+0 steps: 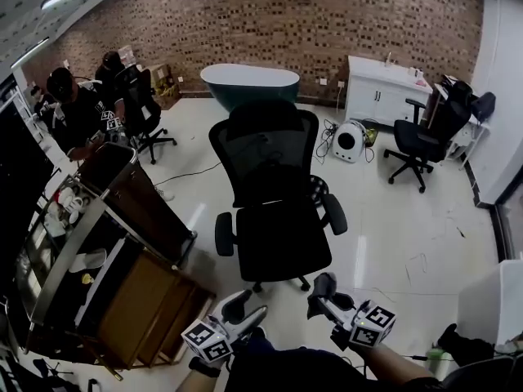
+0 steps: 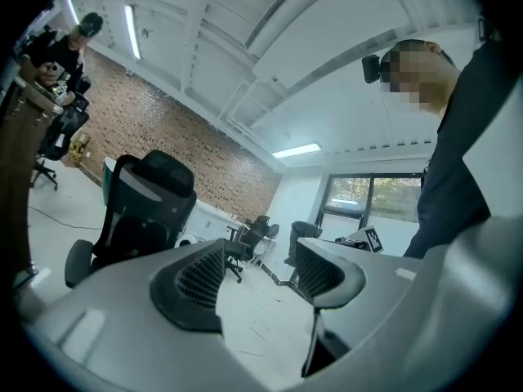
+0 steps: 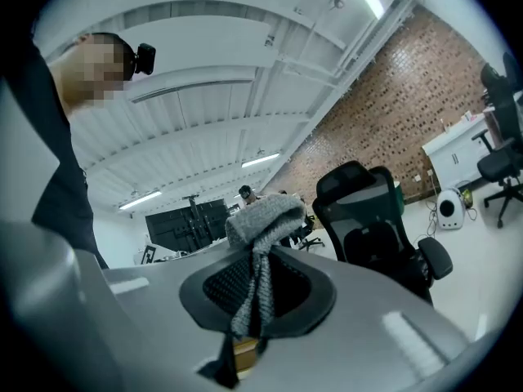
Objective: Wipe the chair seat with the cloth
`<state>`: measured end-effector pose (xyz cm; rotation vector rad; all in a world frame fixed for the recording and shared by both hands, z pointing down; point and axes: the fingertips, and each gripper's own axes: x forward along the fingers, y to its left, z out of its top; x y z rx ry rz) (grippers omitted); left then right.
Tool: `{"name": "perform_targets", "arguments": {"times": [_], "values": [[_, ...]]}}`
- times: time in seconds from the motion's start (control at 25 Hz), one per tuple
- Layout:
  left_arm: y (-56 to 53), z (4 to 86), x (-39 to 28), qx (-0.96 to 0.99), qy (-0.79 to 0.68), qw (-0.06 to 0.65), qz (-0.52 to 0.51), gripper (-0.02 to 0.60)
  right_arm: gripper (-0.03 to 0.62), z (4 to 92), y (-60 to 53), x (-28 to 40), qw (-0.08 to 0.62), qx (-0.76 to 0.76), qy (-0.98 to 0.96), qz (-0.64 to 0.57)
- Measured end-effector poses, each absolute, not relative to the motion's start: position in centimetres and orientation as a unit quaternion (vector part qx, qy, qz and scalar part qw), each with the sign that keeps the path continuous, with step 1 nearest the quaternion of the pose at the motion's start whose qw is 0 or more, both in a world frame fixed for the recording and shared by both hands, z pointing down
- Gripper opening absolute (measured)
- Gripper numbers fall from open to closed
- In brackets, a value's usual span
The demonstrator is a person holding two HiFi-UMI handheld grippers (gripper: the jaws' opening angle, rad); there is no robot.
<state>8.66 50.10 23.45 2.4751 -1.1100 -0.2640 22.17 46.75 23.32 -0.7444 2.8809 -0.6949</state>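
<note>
In the right gripper view the cloth (image 3: 263,217) vanishes at its lower end between the pinched jaws of the right gripper (image 3: 255,280), whose grey body also covers the base of the chair (image 3: 372,219). In the head view the cloth cannot be made out at that gripper's dark tip. The chair's wheeled base is mostly hidden under the seat (image 1: 282,239), and the near edge cuts off the person's arms (image 1: 327,370). The left gripper (image 2: 260,272) hides the chair's lower part in its own view. Items on the left rack (image 1: 72,247) are too small to tell.
</note>
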Motion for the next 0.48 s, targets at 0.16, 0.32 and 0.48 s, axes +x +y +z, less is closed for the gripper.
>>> {"name": "perform_targets", "arguments": {"times": [0.16, 0.32, 0.48], "values": [[48.9, 24.3, 8.3, 0.885, -0.403, 0.208, -0.101, 0.296, 0.032, 23.9, 45.3, 21.6, 0.034, -0.233, 0.945, -0.229], [46.0, 24.7, 7.5, 0.885, -0.4, 0.212, -0.105, 0.296, 0.032, 24.2, 42.6, 20.3, 0.036, -0.229, 0.944, -0.233], [41.7, 24.9, 5.5, 0.887, -0.396, 0.216, -0.101, 0.296, 0.032, 24.0, 39.3, 18.0, 0.028, -0.231, 0.946, -0.228]]}}
